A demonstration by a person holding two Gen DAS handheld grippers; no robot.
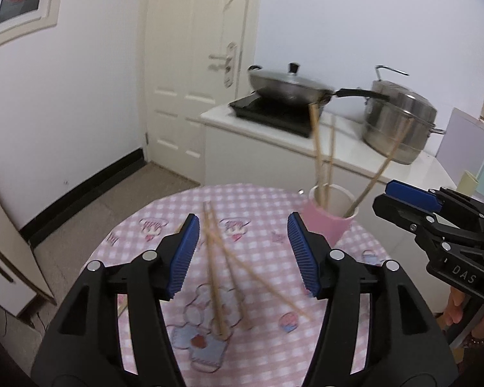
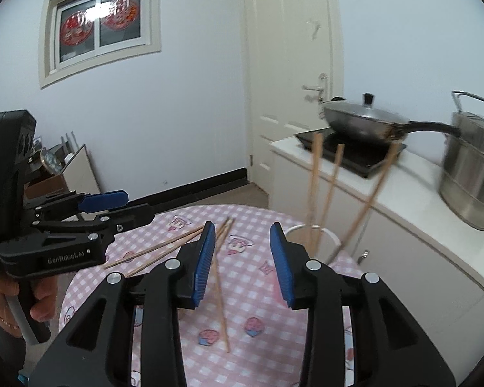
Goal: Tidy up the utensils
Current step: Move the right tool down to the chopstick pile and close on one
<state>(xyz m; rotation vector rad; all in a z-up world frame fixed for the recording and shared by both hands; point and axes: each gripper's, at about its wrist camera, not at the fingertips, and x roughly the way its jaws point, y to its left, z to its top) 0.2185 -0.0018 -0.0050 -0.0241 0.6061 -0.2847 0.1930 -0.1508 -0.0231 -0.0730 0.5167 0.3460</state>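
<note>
Chopsticks (image 1: 222,267) loose on the checked cloth, directly below and ahead of the left gripper (image 1: 243,251); long axes running away from that camera, roughly in line with the fingers, the sticks fanned and crossing near their far tips. Left jaws standing apart, nothing between the ribbed blue pads (image 1: 184,254), the sticks lying on the cloth beneath the gap rather than gripped. Right gripper (image 2: 243,264) likewise apart and empty, though set narrower, with one lone chopstick (image 2: 221,303) lying under its gap, again almost lengthwise to the fingers; other sticks slanting off to its left toward the left tool. Judged from this, each hand nearest to its own stick, the left nearer the main cluster; a grasp across a thin shaft lying along the fingers probably calling for a turn of the wrist or a pinch near one end. Sticks: slim, pale wood or bamboo, square-ish at the thick end, smooth, apt to roll or slip. Cloth: pink-and-white gingham with cartoon prints, soft, over a round table (image 1: 135,222). Further on, at the table's far right edge, a pink cup (image 1: 329,216) with a white inside, upright, already holding three chopsticks leaning outward. Beyond, a white counter bearing a lidded steel wok (image 1: 287,87) on a black cooktop and a steel steamer pot (image 1: 400,122); behind, a cream panel door.
</note>
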